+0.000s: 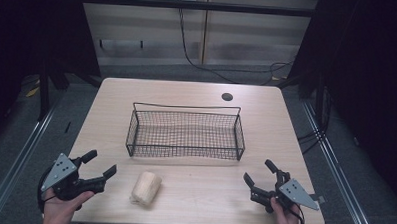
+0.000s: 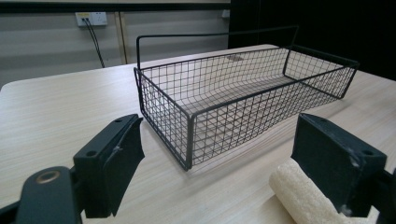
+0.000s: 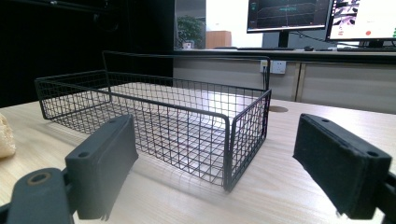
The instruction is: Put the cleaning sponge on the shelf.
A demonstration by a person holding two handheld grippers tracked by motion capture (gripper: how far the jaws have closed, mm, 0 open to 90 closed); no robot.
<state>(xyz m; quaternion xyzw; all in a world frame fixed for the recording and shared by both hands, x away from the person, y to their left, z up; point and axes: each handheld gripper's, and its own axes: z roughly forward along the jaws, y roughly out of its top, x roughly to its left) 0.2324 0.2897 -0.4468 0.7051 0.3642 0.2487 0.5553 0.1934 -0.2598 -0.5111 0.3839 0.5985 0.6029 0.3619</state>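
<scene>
A black wire basket [image 1: 185,151] stands in the middle of the wooden table [image 1: 187,94]; nothing lies in it [image 2: 161,109] [image 3: 243,126]. A pale, rough roll like a loofah sponge [image 1: 146,188] lies on the table in front of the basket, left of centre. My left gripper [image 1: 99,164] is at the near left corner, open, a short way left of the roll [image 2: 303,198]. My right gripper [image 1: 260,172] is at the near right, open, with nothing between its jaws. In the right gripper view the roll's end [image 3: 5,137] peeks in at the left edge.
A round cable hole [image 1: 227,97] sits in the table's far right part. Dark curtains flank the table, and cables run along the floor behind it. Monitors [image 3: 322,18] stand on a counter beyond the table in the right gripper view.
</scene>
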